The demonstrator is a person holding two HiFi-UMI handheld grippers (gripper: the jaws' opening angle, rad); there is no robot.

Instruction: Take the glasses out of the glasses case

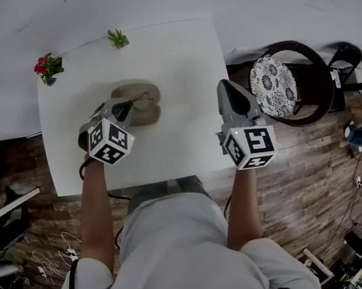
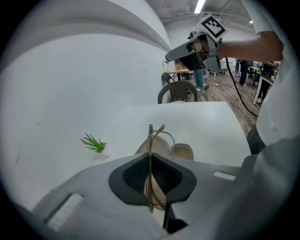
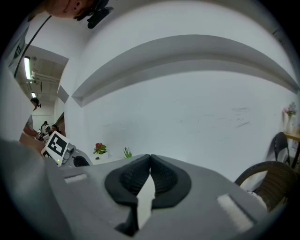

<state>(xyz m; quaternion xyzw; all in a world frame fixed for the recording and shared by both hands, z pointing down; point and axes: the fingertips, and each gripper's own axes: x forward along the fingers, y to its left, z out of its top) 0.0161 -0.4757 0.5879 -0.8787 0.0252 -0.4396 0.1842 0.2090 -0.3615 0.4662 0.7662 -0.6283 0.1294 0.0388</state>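
Beige and lying open, the glasses case (image 1: 143,94) sits on the white table (image 1: 177,56), its two shell halves spread side by side. The left gripper (image 2: 150,157) is clamped on the glasses (image 2: 150,136): its dark ribbed pads (image 2: 136,174) press from both sides on the thin metal frame, which stands edge-on between them and sticks out past the jaw tips. From the head view the gripper's nose reaches over the near left part of the case, and the glasses hang right above the open halves (whether they are fully clear of the lining or still brushing it, I cannot tell).

The right gripper (image 3: 150,158) is held off to the right, above the table's right edge and well apart from the case. Its jaws are pressed together at the tips with nothing between them, only a sliver of pale surface showing lower down.

At the far edge of the table stand a small red flower (image 1: 46,67) and a little green plant (image 1: 117,38). Beside the table, on the wooden floor (image 1: 304,184), is a dark chair (image 1: 312,65) with a patterned cushion (image 1: 272,85).
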